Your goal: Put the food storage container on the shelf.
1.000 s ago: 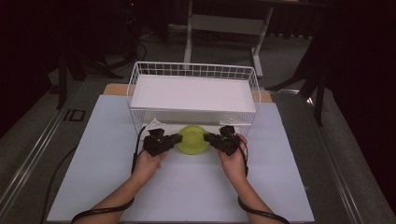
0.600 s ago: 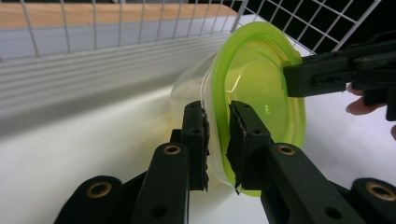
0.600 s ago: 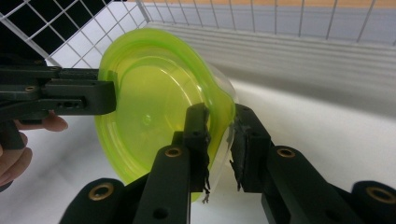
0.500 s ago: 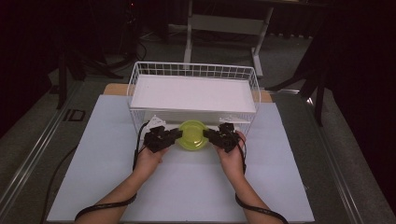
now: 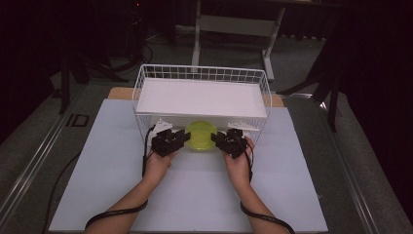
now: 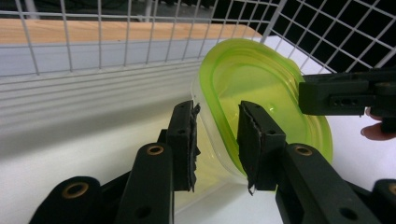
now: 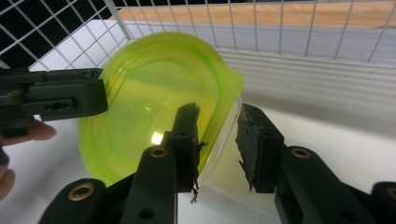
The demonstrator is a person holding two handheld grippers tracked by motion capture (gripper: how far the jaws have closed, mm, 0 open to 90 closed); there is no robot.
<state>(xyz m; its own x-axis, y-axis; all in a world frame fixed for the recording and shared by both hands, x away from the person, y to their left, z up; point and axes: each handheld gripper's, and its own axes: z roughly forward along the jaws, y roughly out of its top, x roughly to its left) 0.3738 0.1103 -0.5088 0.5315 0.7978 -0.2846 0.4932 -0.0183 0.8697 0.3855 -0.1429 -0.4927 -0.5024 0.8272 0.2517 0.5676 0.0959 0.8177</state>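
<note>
Two hands, two grippers: left gripper [image 5: 181,140] and right gripper [image 5: 217,139] flank one green-lidded container [image 5: 200,135] at the near edge of one white wire basket [image 5: 146,73]. Both sets of jaws have just been opening, straddling the container's rim, pads slack, not clamped. One white table mat [image 5: 97,161] underneath.
</note>
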